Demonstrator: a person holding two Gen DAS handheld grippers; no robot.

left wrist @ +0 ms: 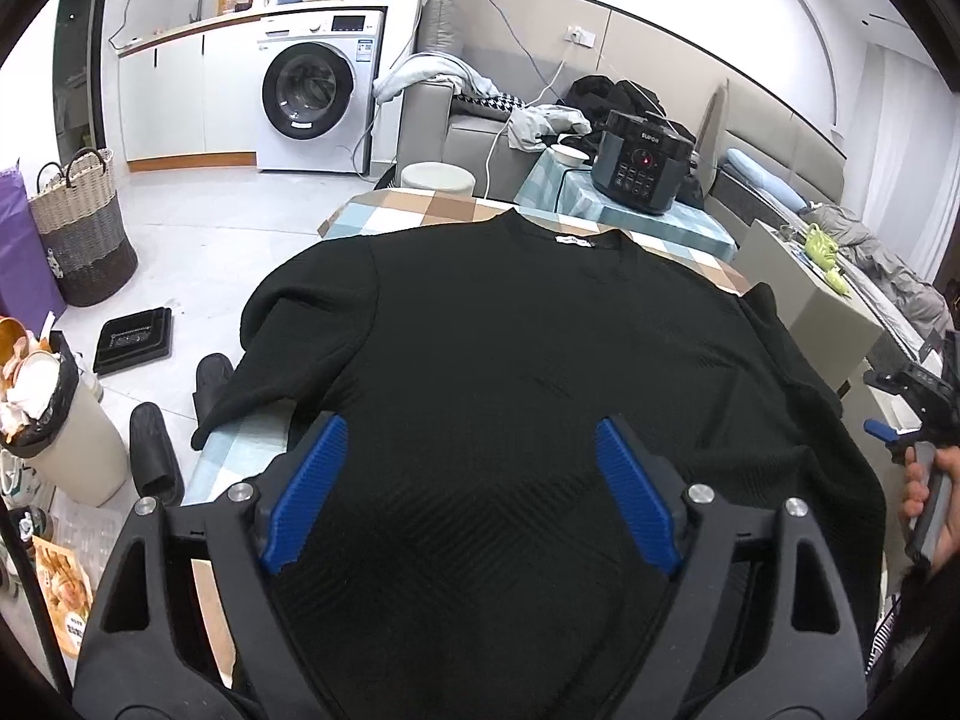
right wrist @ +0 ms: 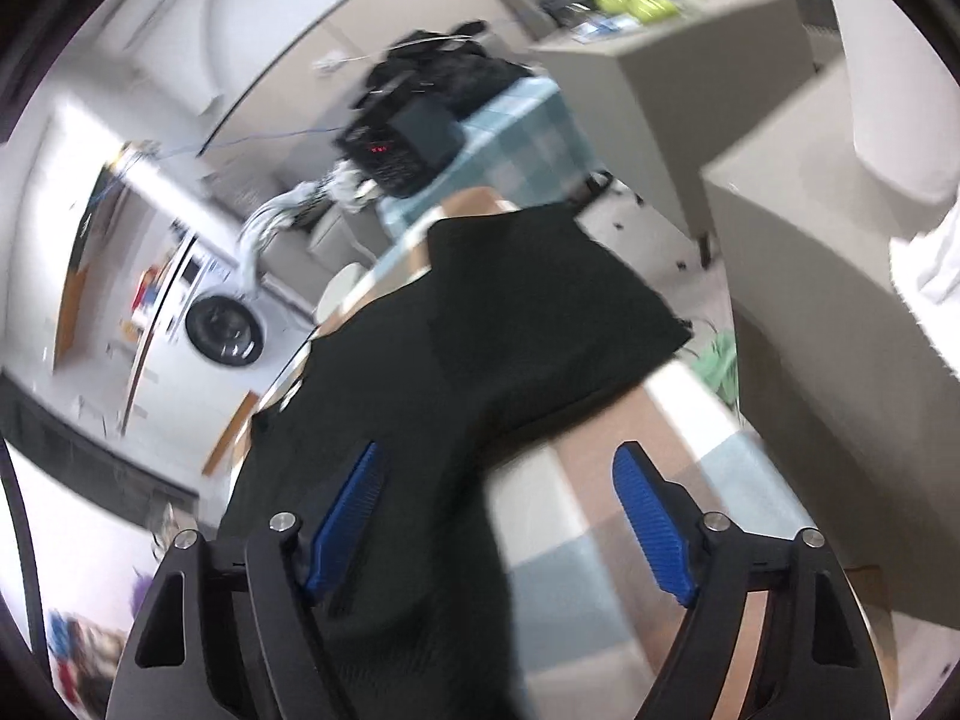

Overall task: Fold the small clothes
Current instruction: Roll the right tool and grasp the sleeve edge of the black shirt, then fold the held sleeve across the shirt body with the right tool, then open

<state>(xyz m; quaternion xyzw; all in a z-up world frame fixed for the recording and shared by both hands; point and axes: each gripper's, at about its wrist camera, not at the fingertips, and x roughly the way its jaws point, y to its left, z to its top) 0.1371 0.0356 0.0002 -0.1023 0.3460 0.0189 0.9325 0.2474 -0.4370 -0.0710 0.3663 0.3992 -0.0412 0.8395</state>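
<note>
Left wrist view: a black sweater (left wrist: 510, 360) lies spread flat on a checked table (left wrist: 420, 210), collar at 12 o'clock, sleeves hanging off toward 9 and 3. The left gripper (left wrist: 471, 450) hovers over the hem at 6 o'clock, blue pads (left wrist: 312, 480) spread wide with nothing pinched between them. At 3 o'clock a hand (left wrist: 936, 498) holds the right gripper (left wrist: 900, 414) at the frame edge. At 8 o'clock a bin (left wrist: 66, 438) is stuffed with paper and peels. A woven basket (left wrist: 81, 228) stands at 9 o'clock; its contents are hidden. A cooker (left wrist: 642, 162) sits at 1 o'clock beside a white bowl (left wrist: 567, 153), and a washer (left wrist: 315, 96) stands at 11 o'clock.

Right wrist view, blurred: the right gripper (right wrist: 498, 474) is parted wide over the sweater's (right wrist: 480, 312) edge, one pad (right wrist: 348, 516) above cloth, the other above bare table (right wrist: 600, 540), gripping nothing.
</note>
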